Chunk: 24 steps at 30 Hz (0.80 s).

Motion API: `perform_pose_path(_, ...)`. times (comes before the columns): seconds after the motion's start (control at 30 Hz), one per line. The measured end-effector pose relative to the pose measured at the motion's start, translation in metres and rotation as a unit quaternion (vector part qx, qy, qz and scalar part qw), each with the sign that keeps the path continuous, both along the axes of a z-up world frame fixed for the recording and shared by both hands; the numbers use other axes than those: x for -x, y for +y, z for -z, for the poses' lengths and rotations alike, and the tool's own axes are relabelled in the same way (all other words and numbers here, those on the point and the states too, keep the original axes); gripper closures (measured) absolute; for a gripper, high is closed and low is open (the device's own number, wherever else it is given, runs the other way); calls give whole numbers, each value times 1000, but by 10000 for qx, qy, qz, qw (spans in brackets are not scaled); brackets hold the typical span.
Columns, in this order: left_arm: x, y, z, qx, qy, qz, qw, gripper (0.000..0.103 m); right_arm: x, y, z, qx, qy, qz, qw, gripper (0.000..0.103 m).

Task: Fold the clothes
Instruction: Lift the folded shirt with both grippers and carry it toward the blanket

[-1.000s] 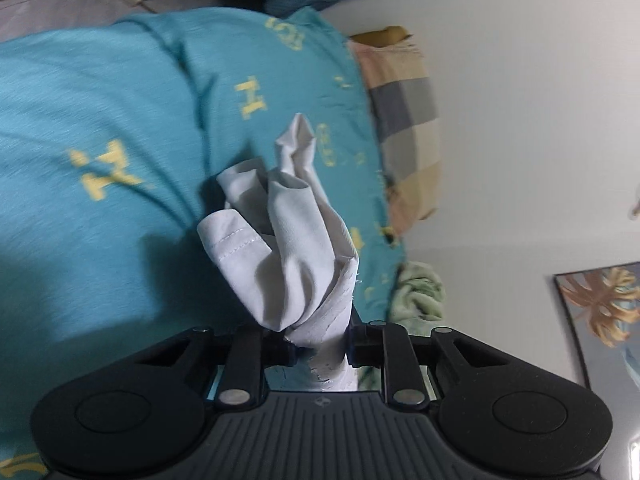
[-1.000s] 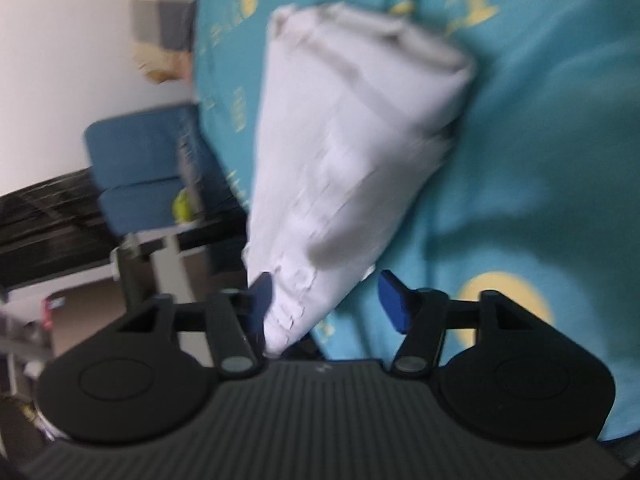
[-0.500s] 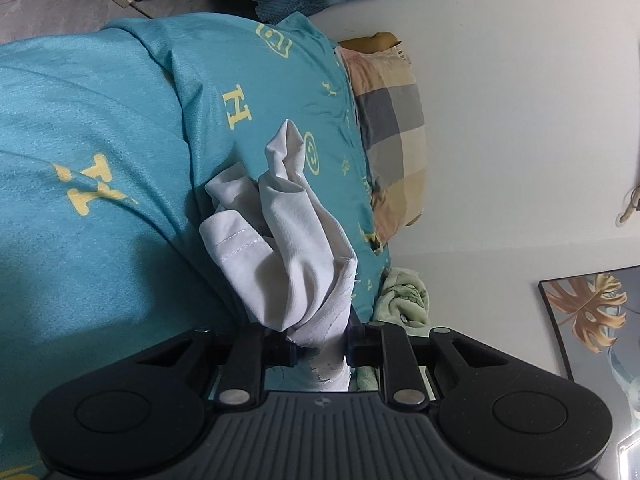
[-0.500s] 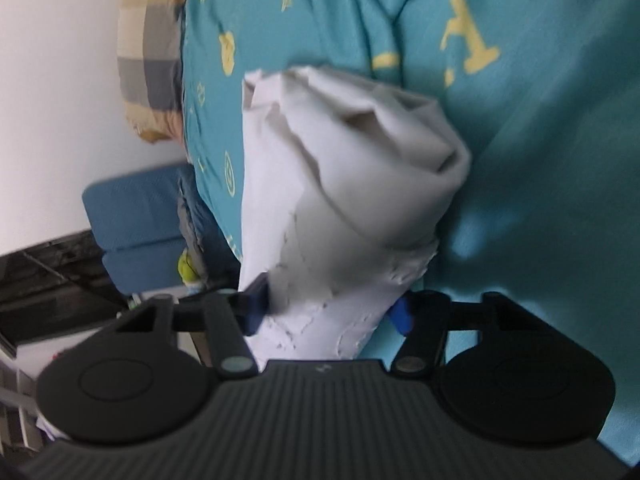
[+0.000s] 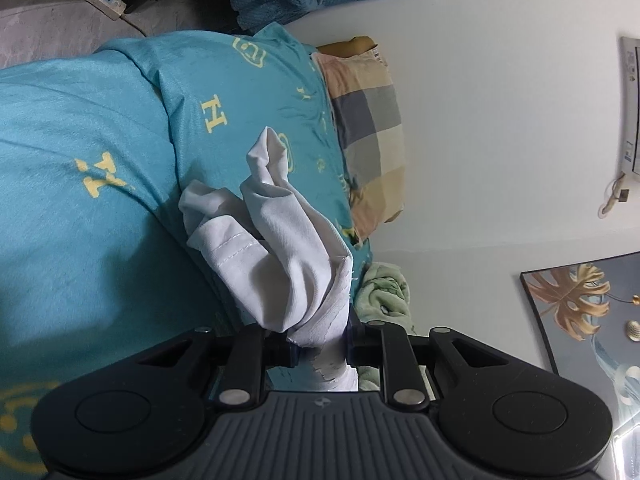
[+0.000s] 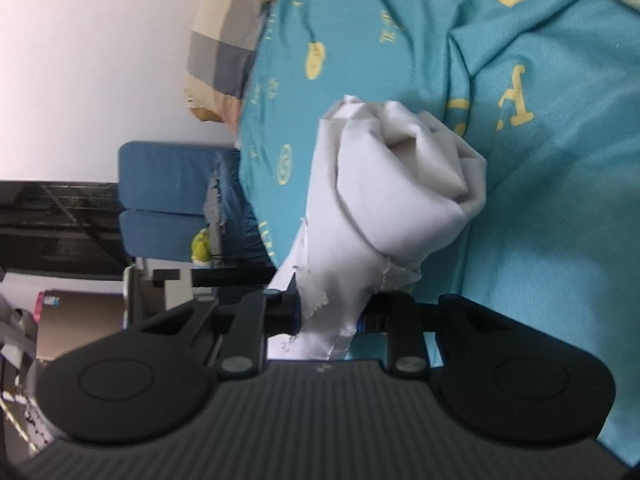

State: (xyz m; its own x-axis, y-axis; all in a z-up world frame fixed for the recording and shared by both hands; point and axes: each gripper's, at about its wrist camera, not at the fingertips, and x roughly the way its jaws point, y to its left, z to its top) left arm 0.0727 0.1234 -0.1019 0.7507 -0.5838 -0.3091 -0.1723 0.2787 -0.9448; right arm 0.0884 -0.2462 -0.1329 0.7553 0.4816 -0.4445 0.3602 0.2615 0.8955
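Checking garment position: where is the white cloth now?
The white cloth is bunched between both grippers, the left gripper and the closing right gripper, above the teal bedspread.

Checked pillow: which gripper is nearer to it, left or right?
Cannot tell; no clear difference. Both the left gripper and the right gripper clamp the white garment over the teal bedspread, well short of the checked pillow, the right's jaws closing.
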Motion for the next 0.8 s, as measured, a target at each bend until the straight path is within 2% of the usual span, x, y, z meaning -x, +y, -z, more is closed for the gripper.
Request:
perform_pose_path(0.27, 47, 1, -44, -36, 27, 116, 9999, 82, 42, -1, -31, -9, 18, 32, 10000, 77)
perform_pose_path(0.47, 66, -16, -89, -103, -130, 229, 9996, 82, 82, -18, -66, 29, -271, 217, 9994, 77)
perform_pose_path(0.63, 71, -42, -126, -165, -274, 302, 9990, 82, 94, -40, -93, -5, -452, 332, 9984, 77)
perform_pose_path(0.8, 58, -92, -152, -134, -322, 497, 9982, 82, 99, -80, -120, 56, -622, 532, 9966, 77)
